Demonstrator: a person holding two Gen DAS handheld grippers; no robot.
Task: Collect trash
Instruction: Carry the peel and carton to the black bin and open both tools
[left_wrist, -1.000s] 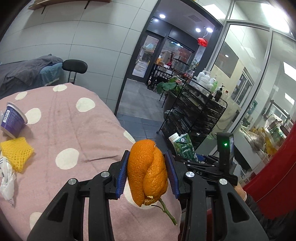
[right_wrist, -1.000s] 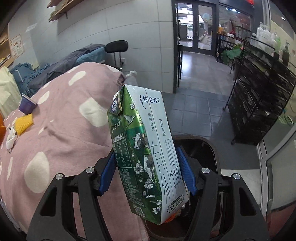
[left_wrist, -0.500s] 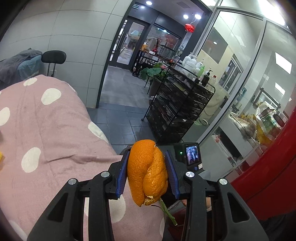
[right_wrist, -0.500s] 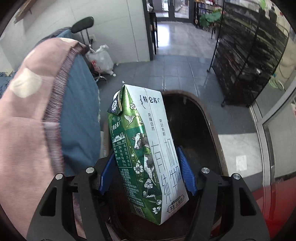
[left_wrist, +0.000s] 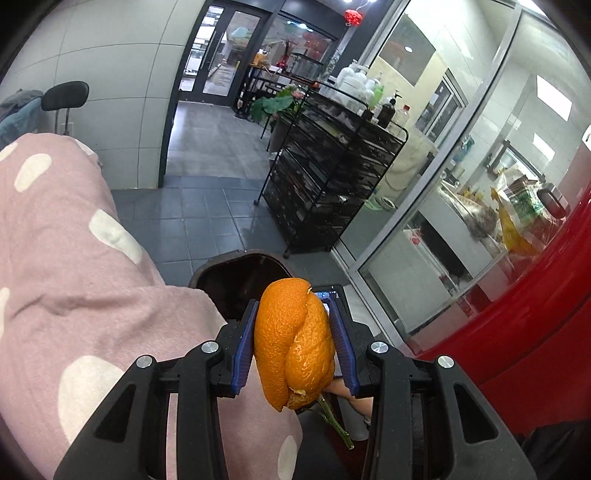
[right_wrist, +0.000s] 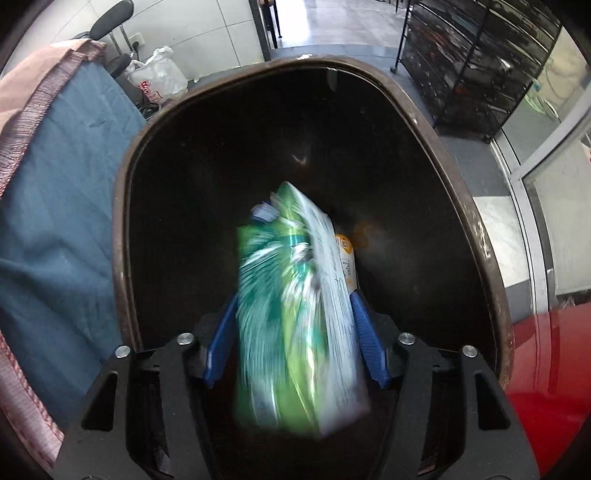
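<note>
An orange peel (left_wrist: 295, 343) with a green stem sits pinched between the blue pads of my left gripper (left_wrist: 293, 314), which is shut on it above the table's edge. Just beyond it is the dark bin (left_wrist: 236, 258). My right gripper (right_wrist: 293, 306) points steeply down into the bin's mouth (right_wrist: 424, 122). A green and white milk carton (right_wrist: 295, 314) lies between its jaws, which are closing. The carton is motion-blurred and looks smaller and tilted, slipping loose from the pads. A yellow-labelled item (right_wrist: 345, 258) lies deep in the bin.
The pink dotted tablecloth (left_wrist: 74, 295) fills the left, with a blue cloth (right_wrist: 55, 221) hanging under it beside the bin. A black wire rack (left_wrist: 332, 177) stands past the bin on the tiled floor. A red surface (left_wrist: 517, 314) is close on the right. A white plastic bag (right_wrist: 159, 77) lies by the wall.
The right gripper dropped and tipped down over the bin, and the sharply held carton turned blurred and loose. The left gripper carried the peel past the table's edge, so the bin came into view.
</note>
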